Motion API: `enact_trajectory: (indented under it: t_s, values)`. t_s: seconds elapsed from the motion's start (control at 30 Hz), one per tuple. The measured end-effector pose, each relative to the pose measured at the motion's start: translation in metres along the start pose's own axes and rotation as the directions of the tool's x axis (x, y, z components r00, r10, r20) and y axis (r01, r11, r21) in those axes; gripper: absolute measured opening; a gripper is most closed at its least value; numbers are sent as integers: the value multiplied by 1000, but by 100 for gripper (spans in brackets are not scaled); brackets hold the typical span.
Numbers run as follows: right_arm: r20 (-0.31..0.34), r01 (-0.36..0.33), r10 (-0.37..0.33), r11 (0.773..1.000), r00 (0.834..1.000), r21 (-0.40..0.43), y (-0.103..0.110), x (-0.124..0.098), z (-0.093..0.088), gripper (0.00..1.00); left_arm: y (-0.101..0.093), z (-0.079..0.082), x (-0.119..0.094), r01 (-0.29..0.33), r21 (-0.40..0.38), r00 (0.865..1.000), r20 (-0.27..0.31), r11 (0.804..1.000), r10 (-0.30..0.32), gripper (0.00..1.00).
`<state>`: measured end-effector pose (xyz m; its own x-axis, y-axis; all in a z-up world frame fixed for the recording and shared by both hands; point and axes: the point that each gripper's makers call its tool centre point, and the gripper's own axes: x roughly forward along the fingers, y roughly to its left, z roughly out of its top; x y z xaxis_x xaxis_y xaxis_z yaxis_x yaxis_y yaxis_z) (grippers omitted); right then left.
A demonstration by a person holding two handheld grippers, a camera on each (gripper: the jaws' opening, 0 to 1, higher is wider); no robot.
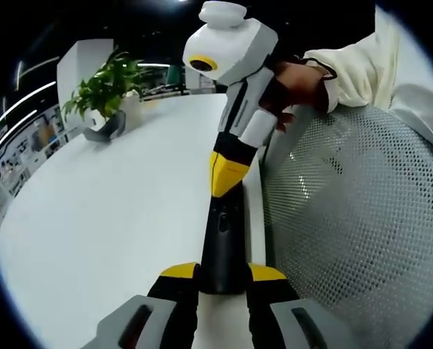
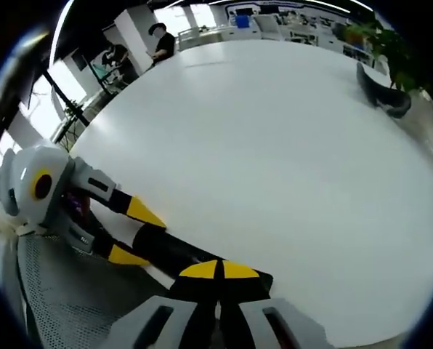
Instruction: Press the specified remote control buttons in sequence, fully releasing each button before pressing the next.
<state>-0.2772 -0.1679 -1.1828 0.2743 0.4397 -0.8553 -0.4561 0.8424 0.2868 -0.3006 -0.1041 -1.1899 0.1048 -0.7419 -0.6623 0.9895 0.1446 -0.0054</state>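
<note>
While my left gripper pinches the black remote control steady at the white table edge, my right gripper, pressed together, bears on its far end. I judge this a button press.

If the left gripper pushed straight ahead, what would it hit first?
The left gripper clamps the black remote; straight beyond, it would likely meet the right gripper resting on it.

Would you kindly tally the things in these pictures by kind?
Remote: 1
Hand-held grippers, left and right: 2
Potted plant: 1
Table: 1
Mesh chair: 1
Total: 6
</note>
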Motion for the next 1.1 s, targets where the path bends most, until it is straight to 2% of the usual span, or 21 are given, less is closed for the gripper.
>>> enact_trajectory:
  t_s: [0.1, 0.2, 0.27, 0.4, 0.6, 0.73, 0.83, 1.1]
  values:
    - [-10, -29, 30, 998, 1000, 63, 2, -3, -2, 0, 0, 0, 0, -2, -1, 1000, 6, 1000, 2, 25]
    - [19, -55, 54, 994, 998, 91, 5, -6, 2, 0, 0, 0, 0, -3, -2, 1000, 10, 1000, 3, 25]
    - [0, -94, 94, 986, 996, 141, 12, -7, -1, 0, 0, 0, 0, -6, -4, 1000, 13, 1000, 6, 25]
    - [-25, -78, 82, 989, 996, 123, 12, -4, -4, 0, 0, 1, 1, -7, -5, 1000, 18, 1000, 7, 25]
    - [-32, -103, 109, 985, 994, 136, 16, -5, -5, 0, 0, 1, 1, -5, -3, 1000, 21, 1000, 5, 25]
    - [-73, -97, 106, 988, 992, 118, 16, 2, -12, 0, 0, 1, 0, -4, -1, 1000, 23, 1000, 4, 25]
    - [-53, -111, 119, 985, 991, 134, 16, -1, -11, 0, 0, 1, 0, -1, 2, 1000, 25, 1000, 1, 25]
    - [-53, -118, 127, 982, 990, 148, 16, -1, -10, 0, 0, 2, 0, 0, 3, 1000, 27, 1000, 0, 25]
